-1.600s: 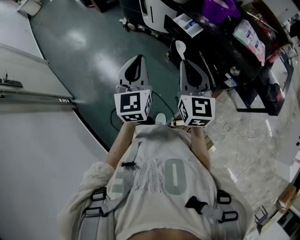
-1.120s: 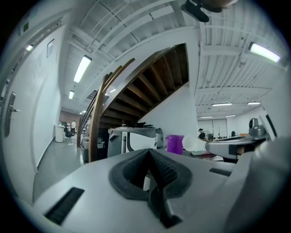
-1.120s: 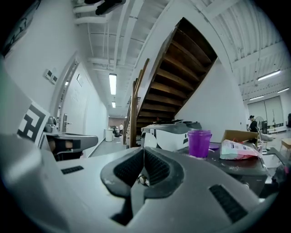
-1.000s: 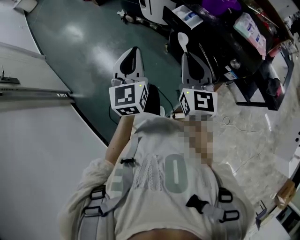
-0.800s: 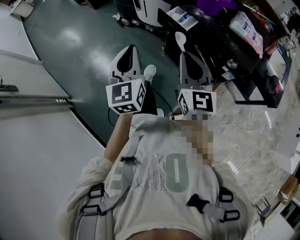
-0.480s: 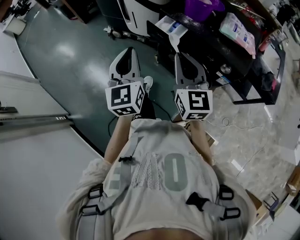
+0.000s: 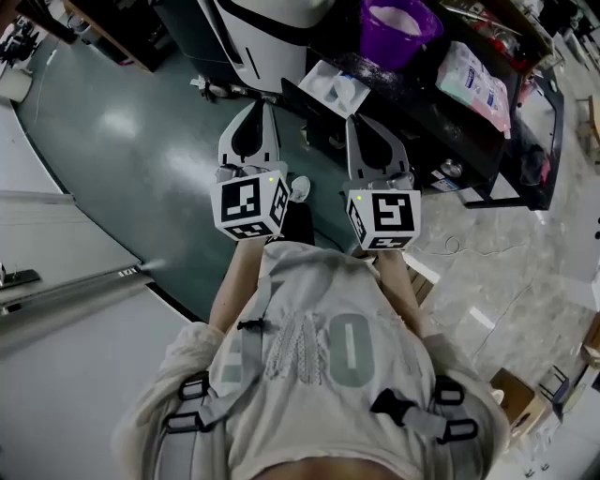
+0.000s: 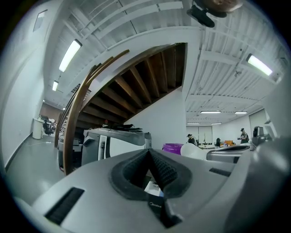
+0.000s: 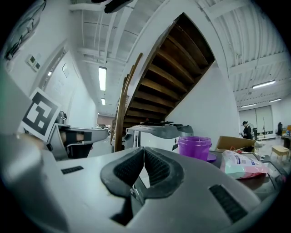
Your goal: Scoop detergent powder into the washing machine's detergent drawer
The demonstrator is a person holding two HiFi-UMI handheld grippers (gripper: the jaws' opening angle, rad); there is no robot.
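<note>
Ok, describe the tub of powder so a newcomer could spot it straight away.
Start at the white washing machine; a dark table stands to its right. On the table end nearest the machine sits a round purple plastic tub, open-topped with white powder inside, unlike the flat pink-and-white bag beside it.

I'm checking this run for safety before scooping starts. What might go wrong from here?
1. The right claw is shut on the thin handle of the spoon; the spoon may twist and spill powder between the purple tub and the detergent drawer.
2. The open drawer juts toward the person; a claw might knock it.
3. A thin cable lies on the floor beside the person: a possible trip.
</note>
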